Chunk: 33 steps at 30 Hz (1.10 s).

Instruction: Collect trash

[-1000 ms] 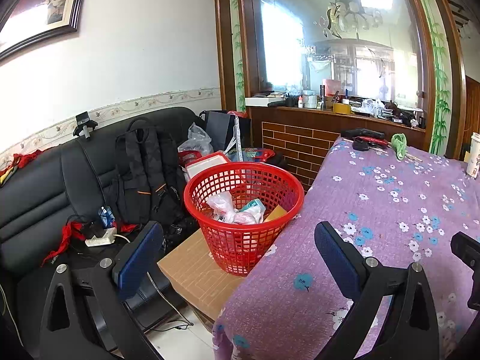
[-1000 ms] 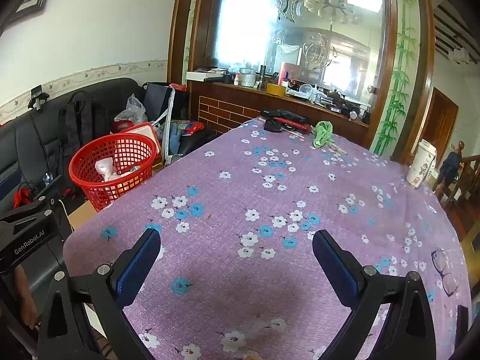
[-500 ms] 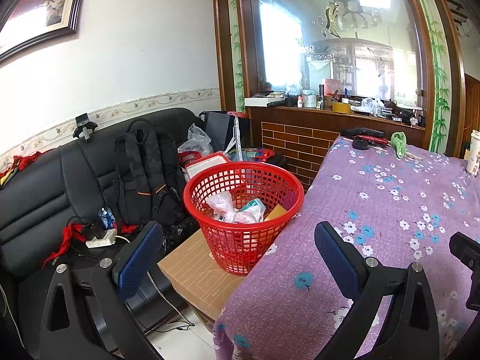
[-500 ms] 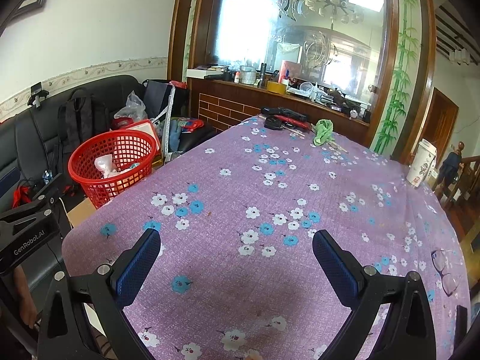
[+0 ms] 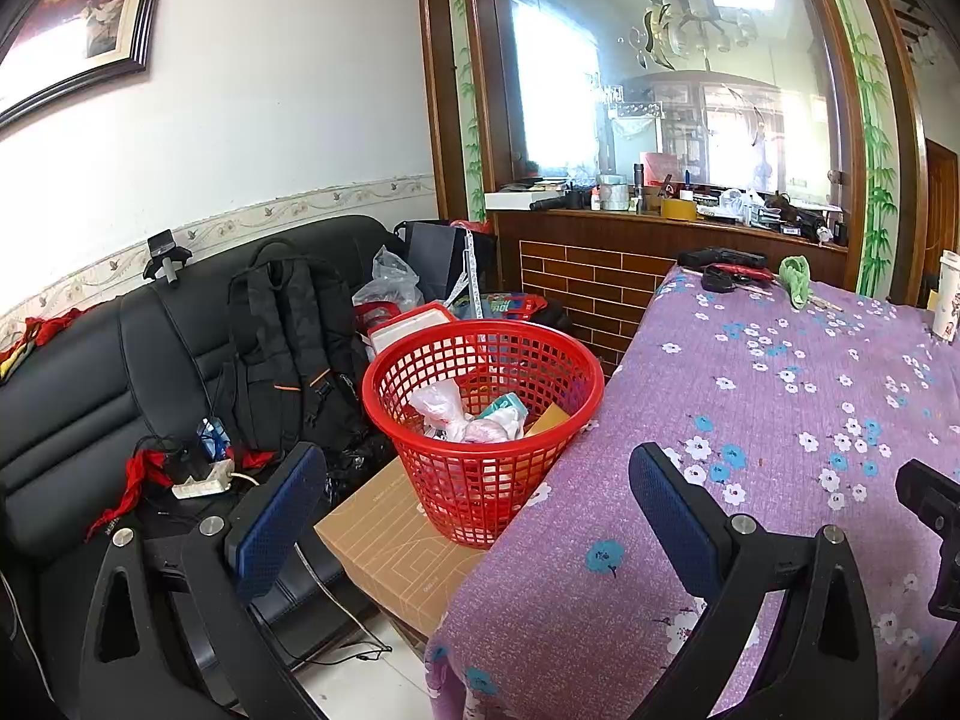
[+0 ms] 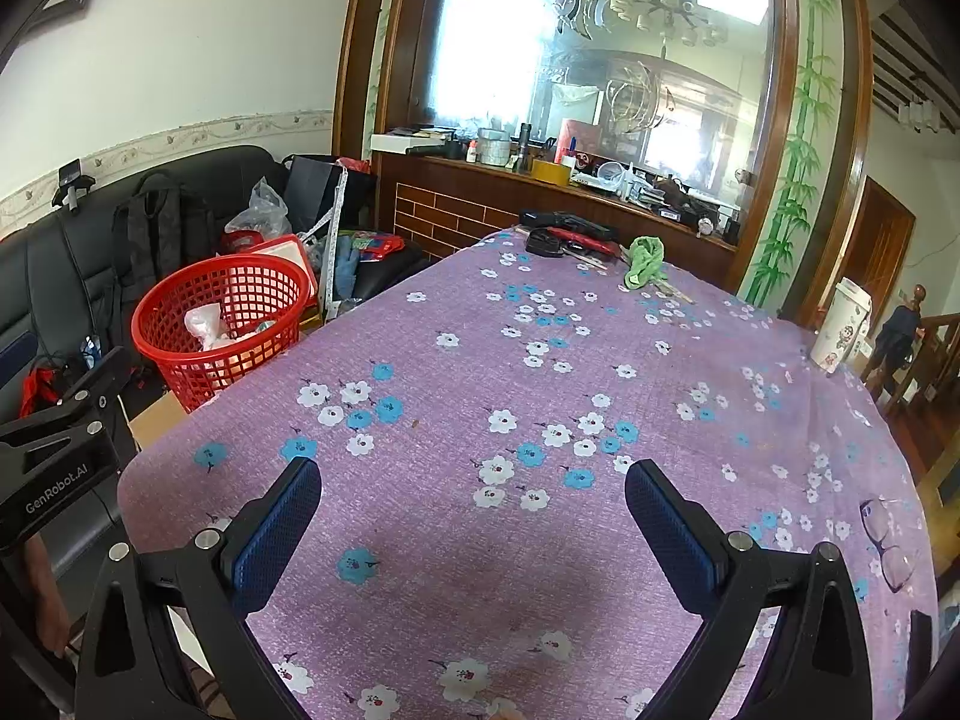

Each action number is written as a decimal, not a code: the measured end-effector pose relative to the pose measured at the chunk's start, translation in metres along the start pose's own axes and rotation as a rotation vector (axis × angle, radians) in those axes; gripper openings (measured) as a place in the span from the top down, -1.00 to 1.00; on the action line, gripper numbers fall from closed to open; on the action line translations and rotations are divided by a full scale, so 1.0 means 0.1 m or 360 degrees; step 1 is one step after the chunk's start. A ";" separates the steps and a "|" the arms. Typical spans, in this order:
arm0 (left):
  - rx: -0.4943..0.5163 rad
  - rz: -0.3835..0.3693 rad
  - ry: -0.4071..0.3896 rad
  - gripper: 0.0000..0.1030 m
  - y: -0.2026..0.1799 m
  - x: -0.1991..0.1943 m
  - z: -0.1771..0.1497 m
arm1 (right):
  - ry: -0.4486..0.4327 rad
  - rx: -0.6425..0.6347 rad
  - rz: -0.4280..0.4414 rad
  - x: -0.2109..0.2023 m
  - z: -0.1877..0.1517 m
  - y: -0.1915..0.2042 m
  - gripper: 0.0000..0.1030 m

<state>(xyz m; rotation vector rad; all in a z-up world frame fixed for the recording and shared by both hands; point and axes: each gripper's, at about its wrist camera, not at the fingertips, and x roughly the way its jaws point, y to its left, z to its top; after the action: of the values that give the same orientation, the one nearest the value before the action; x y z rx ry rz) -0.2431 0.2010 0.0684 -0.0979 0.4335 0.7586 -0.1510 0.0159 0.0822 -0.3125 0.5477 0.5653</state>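
While both tools hang above the near end of the counter (image 6: pixel 540 360), which is covered in a purple cloth printed with white and blue flowers, neither holds anything: the left tool (image 5: pixel 474 516) stands wide, its blue-padded fingers spread over the counter's left corner, and the right tool (image 6: pixel 474 525) is equally wide above the bare cloth. The trash (image 5: pixel 474 420) sits inside a red plastic mesh basket (image 5: pixel 420 360), which stands on a brown cardboard box (image 5: pixel 390 546) just beside the counter's left edge. It looks like a crumpled clear plastic bag, a whitish wad and a teal-and-white packet, with a tan piece against the basket's right wall. Behind the basket a black sofa (image 5: pixel 72 378) carries a black backpack (image 5: pixel 288 336) and a white power strip (image 5: pixel 204 480). At the counter's far end lie a green cloth (image 6: pixel 645 261) and some black and red items (image 6: pixel 570 237), a patterned paper cup (image 6: pixel 840 324) stands near the right edge, and a pair of glasses (image 6: pixel 885 546) rests on the cloth near the right tool.
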 end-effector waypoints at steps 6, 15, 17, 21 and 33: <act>0.0002 0.0001 -0.0004 -0.95 -0.01 0.00 0.00 | 0.0007 -0.0011 -0.0003 0.02 0.00 0.00 -0.99; 0.0001 0.0001 -0.0002 -0.95 -0.01 0.01 0.00 | 0.0011 -0.0014 -0.0006 0.02 0.00 0.01 -0.99; 0.0001 0.0000 -0.0001 -0.95 -0.02 0.01 0.00 | 0.0010 -0.0014 -0.0006 0.02 0.00 0.01 -0.99; 0.0002 0.0001 -0.0001 -0.95 -0.01 0.01 0.00 | 0.0014 -0.0014 -0.0006 0.02 0.00 0.01 -0.99; 0.0007 0.0001 -0.0001 -0.95 -0.03 0.01 0.00 | 0.0023 -0.0017 -0.0007 0.04 -0.03 -0.03 -0.99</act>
<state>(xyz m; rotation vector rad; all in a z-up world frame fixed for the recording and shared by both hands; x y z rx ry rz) -0.2404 0.1997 0.0673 -0.0936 0.4346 0.7581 -0.1474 0.0143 0.0781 -0.3277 0.5578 0.5623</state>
